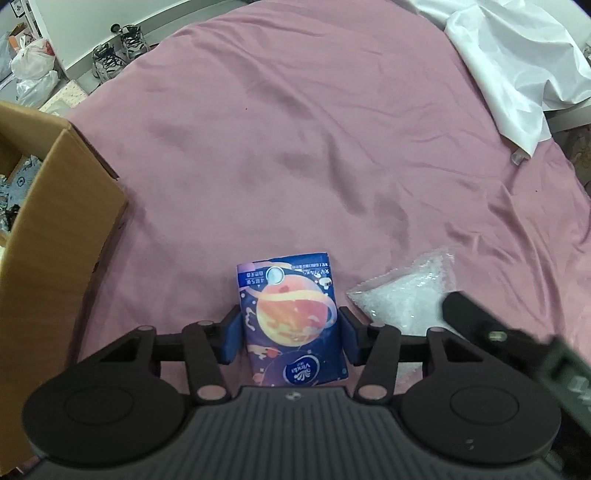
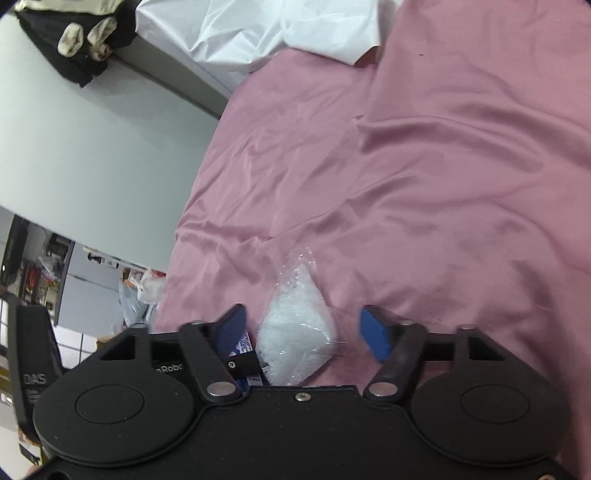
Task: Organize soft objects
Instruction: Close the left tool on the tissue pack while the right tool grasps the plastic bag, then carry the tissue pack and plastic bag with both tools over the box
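Observation:
A blue tissue packet (image 1: pixel 291 317) with a planet print lies on the pink bedsheet (image 1: pixel 295 155). My left gripper (image 1: pixel 290 330) is around it, with the blue pads against both of its sides. A clear bag of white pellets (image 1: pixel 402 295) lies just right of the packet. In the right wrist view the bag (image 2: pixel 295 332) lies between the spread fingers of my right gripper (image 2: pixel 306 328), which is open and not touching it. A corner of the tissue packet (image 2: pixel 245 341) shows by the left finger (image 2: pixel 231 325).
An open cardboard box (image 1: pixel 55 236) stands at the left on the bed. A white cloth (image 1: pixel 517 62) lies at the far right, and also shows in the right wrist view (image 2: pixel 258 29). Shoes (image 1: pixel 118 51) and plastic bags (image 1: pixel 33 70) are on the floor beyond the bed.

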Tool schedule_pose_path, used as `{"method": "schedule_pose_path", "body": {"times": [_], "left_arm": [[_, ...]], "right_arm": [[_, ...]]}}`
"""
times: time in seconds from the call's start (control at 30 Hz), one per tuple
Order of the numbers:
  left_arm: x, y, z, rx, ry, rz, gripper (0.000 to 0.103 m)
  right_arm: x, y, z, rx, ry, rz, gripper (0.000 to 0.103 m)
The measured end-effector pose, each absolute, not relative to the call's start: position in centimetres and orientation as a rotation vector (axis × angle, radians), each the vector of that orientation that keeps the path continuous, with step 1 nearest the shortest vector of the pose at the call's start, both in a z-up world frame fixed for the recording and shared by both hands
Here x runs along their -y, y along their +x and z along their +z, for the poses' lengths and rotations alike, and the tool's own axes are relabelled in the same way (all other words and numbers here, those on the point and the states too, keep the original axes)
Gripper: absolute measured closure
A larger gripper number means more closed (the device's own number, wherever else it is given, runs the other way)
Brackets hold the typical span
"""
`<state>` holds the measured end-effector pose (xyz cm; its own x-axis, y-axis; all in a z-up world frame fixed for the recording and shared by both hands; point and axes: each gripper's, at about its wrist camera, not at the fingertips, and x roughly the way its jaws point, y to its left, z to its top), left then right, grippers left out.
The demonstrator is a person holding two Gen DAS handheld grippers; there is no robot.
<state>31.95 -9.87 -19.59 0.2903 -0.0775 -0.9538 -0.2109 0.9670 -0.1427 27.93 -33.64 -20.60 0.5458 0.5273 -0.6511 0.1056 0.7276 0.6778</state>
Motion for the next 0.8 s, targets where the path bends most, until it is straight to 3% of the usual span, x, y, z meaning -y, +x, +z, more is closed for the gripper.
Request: {"method": "schedule_pose_path", "body": {"times": [0.17, 0.8], "left_arm": [[10.3, 31.2, -18.3, -1.257, -0.229, 0.067, 0.051], [7.6, 25.3, -11.4, -1.108, -0.236, 0.060, 0.051]], "right_arm": [[33.3, 27.6, -20.4, -0.988, 0.723, 0.302, 0.068], [33.2, 21.6, -13.3, -0.803, 0.679, 0.281, 0.071]]}}
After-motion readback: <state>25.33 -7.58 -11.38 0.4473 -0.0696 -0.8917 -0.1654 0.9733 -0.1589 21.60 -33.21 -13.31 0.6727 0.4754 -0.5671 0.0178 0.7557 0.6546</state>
